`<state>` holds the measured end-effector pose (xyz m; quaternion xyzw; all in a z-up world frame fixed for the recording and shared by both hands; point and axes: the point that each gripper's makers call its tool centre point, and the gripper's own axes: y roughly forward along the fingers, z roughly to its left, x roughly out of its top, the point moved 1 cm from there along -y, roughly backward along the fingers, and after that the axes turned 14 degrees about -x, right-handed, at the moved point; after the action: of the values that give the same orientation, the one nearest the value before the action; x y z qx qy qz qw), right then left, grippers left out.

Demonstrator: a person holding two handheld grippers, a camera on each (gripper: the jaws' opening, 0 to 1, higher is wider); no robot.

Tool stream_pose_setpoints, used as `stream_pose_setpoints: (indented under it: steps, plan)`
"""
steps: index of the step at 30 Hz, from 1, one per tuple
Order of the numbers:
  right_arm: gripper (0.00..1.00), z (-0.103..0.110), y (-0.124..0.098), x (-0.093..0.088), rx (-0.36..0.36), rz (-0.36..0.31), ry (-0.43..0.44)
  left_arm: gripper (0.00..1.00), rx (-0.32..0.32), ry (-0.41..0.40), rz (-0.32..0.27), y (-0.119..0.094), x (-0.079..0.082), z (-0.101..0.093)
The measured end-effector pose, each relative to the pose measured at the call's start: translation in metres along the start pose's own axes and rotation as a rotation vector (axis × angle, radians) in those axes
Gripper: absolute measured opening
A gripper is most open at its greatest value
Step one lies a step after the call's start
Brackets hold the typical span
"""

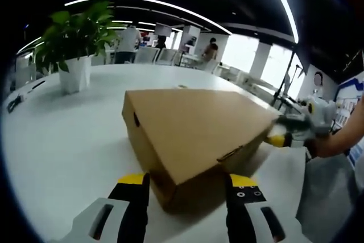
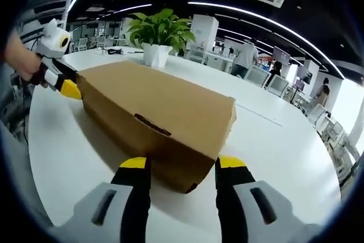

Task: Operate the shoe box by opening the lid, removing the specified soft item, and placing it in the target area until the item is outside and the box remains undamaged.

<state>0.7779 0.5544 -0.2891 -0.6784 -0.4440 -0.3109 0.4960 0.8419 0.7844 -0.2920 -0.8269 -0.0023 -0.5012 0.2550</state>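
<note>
Lid-opening step: box (image 1: 193, 135) shut on the surface (image 1: 68, 140); your left gripper (image 1: 187, 189) and right gripper (image 2: 177, 172) gape empty at opposite ends; next, catch the lid edge

One closed cardboard shoe box (image 1: 193, 135) sits on one white table (image 1: 62, 140), with two yellow-tipped grippers, the left gripper (image 1: 187, 181) and the right gripper (image 2: 177, 166), one potted plant (image 1: 74, 44), and several people in the background.
</note>
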Motion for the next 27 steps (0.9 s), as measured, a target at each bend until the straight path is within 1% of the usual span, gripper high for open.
stream_pose_setpoints:
  steps: [7, 11, 17, 23, 27]
  plan:
    - [0.41, -0.002, -0.004, 0.006, -0.005, -0.023, -0.002, 0.54, 0.002, -0.001, -0.002, -0.002, 0.000, 0.001]
    - [0.41, -0.003, -0.006, 0.009, -0.005, -0.037, -0.004, 0.54, 0.003, -0.002, 0.007, -0.002, -0.004, 0.001]
    - [0.41, -0.008, -0.012, 0.019, -0.005, -0.063, 0.009, 0.54, 0.000, 0.000, -0.003, -0.003, 0.001, -0.001]
    - [0.40, -0.010, -0.015, 0.027, -0.004, -0.082, -0.001, 0.55, -0.002, 0.005, -0.006, -0.003, 0.005, -0.002]
    - [0.39, -0.017, -0.018, 0.039, -0.015, -0.112, -0.008, 0.55, -0.002, 0.011, -0.013, -0.004, 0.010, -0.004]
